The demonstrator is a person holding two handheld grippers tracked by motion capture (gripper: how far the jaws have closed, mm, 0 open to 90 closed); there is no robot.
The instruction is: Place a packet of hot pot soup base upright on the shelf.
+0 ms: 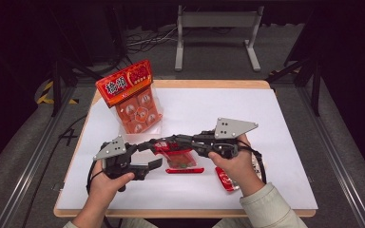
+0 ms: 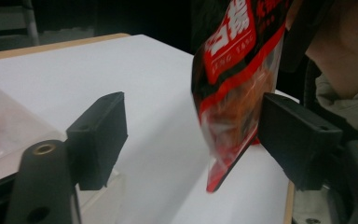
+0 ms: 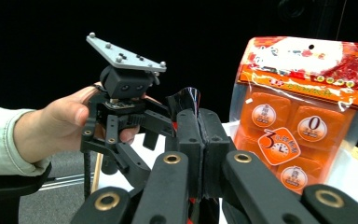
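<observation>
A red snack bag (image 1: 178,157) hangs just above the white table sheet (image 1: 209,109), lifted by its top edge. My right gripper (image 1: 168,142) reaches in from the right and is shut on that edge; in the right gripper view the jaws (image 3: 199,140) are pressed together with dark film sticking up above them. My left gripper (image 1: 156,155) is open at the bag's left. In the left gripper view the bag (image 2: 235,93) dangles between the open jaws of my left gripper (image 2: 198,140), close to the right-hand one. The left gripper (image 3: 126,102) faces the right gripper's camera.
A tall orange package (image 1: 133,97) of cubes stands upright at the back left of the sheet, also large in the right gripper view (image 3: 303,116). Another red packet (image 1: 228,180) lies under the right hand. A metal frame (image 1: 216,33) stands on the floor beyond the table.
</observation>
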